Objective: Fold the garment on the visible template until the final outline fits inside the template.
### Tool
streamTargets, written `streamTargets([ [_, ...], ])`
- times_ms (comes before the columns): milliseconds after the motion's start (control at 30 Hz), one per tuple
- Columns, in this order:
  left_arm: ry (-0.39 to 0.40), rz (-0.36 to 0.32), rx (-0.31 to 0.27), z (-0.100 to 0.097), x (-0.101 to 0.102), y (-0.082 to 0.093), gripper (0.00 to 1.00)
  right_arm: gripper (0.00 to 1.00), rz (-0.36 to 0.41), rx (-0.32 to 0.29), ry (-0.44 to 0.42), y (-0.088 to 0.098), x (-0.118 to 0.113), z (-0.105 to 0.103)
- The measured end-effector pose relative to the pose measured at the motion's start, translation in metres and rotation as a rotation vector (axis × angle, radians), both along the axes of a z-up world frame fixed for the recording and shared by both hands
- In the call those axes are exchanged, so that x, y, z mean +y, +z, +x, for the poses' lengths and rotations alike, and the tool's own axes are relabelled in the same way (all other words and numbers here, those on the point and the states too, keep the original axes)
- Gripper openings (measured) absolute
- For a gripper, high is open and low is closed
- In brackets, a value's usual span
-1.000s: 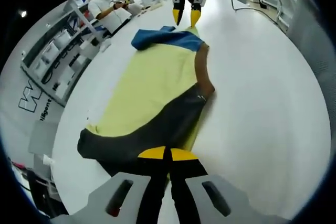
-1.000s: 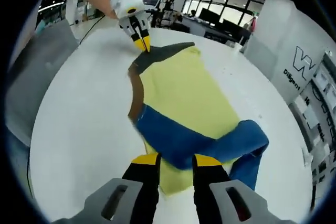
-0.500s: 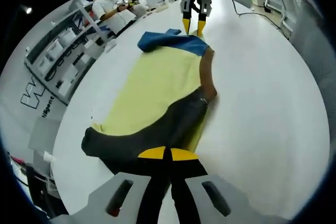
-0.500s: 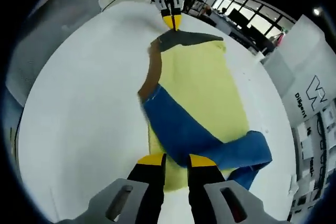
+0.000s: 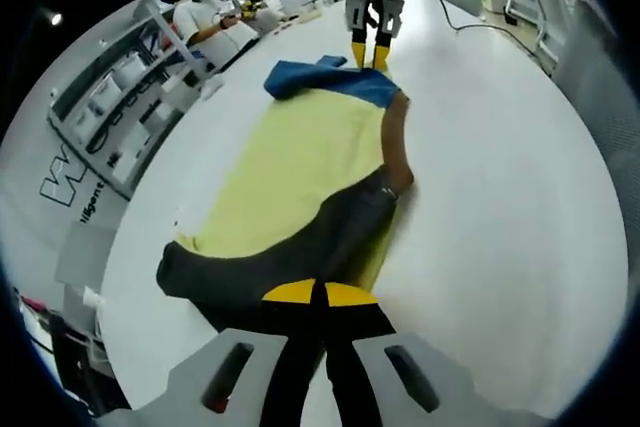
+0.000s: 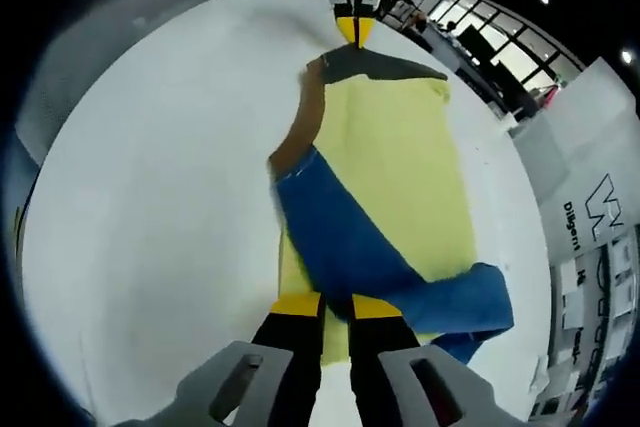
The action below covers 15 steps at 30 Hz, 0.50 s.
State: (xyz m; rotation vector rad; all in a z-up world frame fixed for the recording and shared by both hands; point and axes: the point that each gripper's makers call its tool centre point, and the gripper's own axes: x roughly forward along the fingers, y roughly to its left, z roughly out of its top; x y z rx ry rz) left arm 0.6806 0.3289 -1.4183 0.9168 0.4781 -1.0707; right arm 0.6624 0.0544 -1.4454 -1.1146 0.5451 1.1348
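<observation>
— Position of the garment (image 5: pixel 300 172)?

— Flat on the white surface (image 5: pixel 500 197), long axis running from one tool to the other. Left tool (image 5: pixel 320 294) is pinched on the dark end; right tool (image 6: pixel 337 306) sits at the blue end, nearly together — whether on cloth, I cannot tell.

— Nearer hand?

— Neither; one holds each end.

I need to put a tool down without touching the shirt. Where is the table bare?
The white table is bare along the shirt's brown-trimmed edge, a wide open stretch. It is crowded at both ends, where the left gripper and right gripper meet the cloth.
</observation>
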Motion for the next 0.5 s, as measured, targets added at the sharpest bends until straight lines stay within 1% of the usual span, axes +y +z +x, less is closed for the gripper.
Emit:
streamTargets([
  [300,0.002,-0.003,0.003,0.0,0.001,0.001,0.0,0.0,0.015,0.001,-0.004,0.005,0.001,0.001],
  [500,0.002,-0.005,0.008,-0.001,0.001,0.003,0.0,0.0,0.067,0.038,-0.05,0.014,0.0,0.002],
])
